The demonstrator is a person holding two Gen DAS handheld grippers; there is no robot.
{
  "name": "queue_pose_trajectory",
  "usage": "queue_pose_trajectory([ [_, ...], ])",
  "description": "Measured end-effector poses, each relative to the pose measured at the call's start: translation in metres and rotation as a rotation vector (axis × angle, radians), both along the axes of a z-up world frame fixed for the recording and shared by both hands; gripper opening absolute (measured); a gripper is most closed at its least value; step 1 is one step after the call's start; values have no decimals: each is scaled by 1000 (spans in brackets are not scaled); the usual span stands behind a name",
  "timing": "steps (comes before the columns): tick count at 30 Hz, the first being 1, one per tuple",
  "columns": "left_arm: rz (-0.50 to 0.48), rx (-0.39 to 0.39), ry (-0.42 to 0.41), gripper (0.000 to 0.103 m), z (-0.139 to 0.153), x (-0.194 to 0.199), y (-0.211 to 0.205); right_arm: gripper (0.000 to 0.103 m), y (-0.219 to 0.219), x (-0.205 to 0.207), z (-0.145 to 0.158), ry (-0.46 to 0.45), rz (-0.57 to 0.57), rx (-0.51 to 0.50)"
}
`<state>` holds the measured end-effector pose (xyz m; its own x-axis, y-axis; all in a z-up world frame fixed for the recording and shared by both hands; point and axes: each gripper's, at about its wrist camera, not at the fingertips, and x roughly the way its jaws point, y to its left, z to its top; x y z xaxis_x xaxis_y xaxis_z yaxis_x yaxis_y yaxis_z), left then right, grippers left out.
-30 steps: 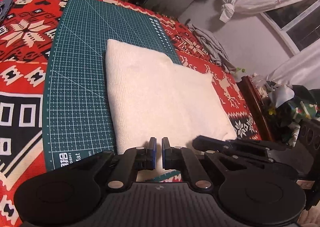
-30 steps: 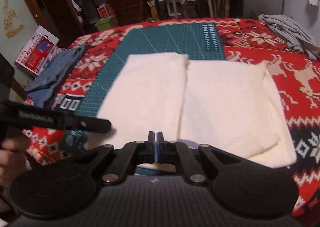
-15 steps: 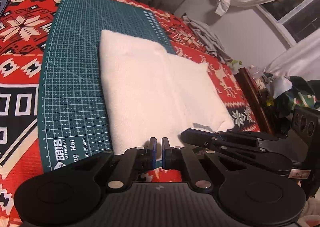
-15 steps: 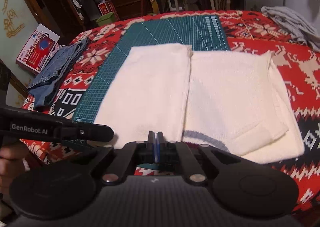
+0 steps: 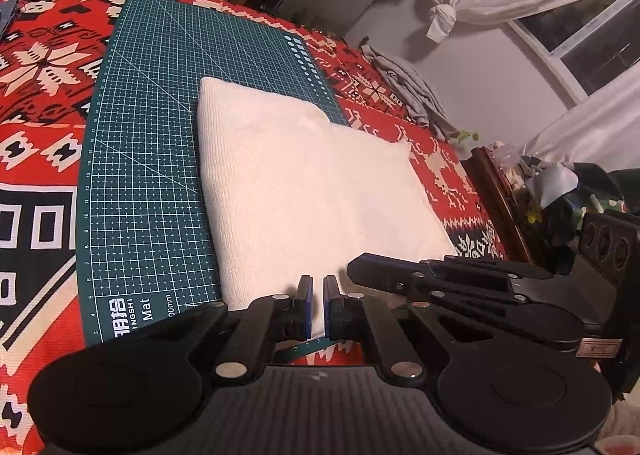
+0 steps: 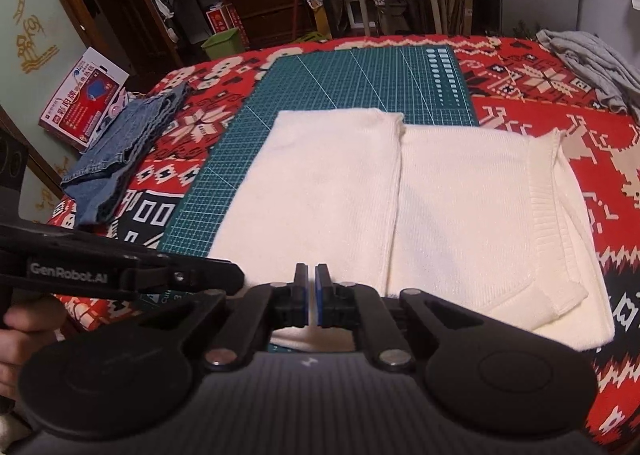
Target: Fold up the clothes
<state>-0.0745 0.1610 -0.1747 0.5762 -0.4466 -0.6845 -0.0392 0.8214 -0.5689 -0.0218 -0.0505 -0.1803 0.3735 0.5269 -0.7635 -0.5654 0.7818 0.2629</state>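
A cream knitted sweater [image 5: 312, 183] lies folded flat, its left part on a green cutting mat [image 5: 152, 135] and its right part on the red patterned blanket. My left gripper [image 5: 316, 307] hovers over the sweater's near edge, its blue pads almost together with no cloth pinched between them. The right gripper [image 5: 356, 269] reaches in side-on from the right, just above the same edge. In the right wrist view the sweater [image 6: 400, 207] shows a vertical fold line and a ribbed hem on the right. There the right gripper [image 6: 311, 295] is shut and empty, and the left gripper [image 6: 234, 279] is at its left.
Folded blue jeans [image 6: 120, 159] lie on the blanket's left edge, beside a red and white box [image 6: 88, 95]. A crumpled grey garment [image 6: 592, 67] sits at the far right corner. A person's hand [image 6: 24, 331] holds the left gripper. Cluttered shelves stand beyond the bed.
Both grippers have drawn back a little toward the near edge, so more of the mat and blanket shows. The right gripper has come closer to the left one. The sweater has not moved.
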Motion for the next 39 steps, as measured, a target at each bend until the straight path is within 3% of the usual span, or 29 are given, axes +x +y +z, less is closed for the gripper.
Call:
queue_pose_trajectory([
  [15, 31, -48, -55, 5, 8, 11, 17, 4, 1, 10, 7, -18, 0, 8],
  [23, 75, -82, -101, 5, 9, 14, 30, 4, -4, 32, 6, 40, 0, 71],
  [35, 125, -125, -74, 5, -15, 37, 57, 4, 57, 57, -5, 78, 82, 75],
  [39, 109, -106, -56, 5, -22, 48, 58, 0, 64, 61, -13, 61, 83, 39],
])
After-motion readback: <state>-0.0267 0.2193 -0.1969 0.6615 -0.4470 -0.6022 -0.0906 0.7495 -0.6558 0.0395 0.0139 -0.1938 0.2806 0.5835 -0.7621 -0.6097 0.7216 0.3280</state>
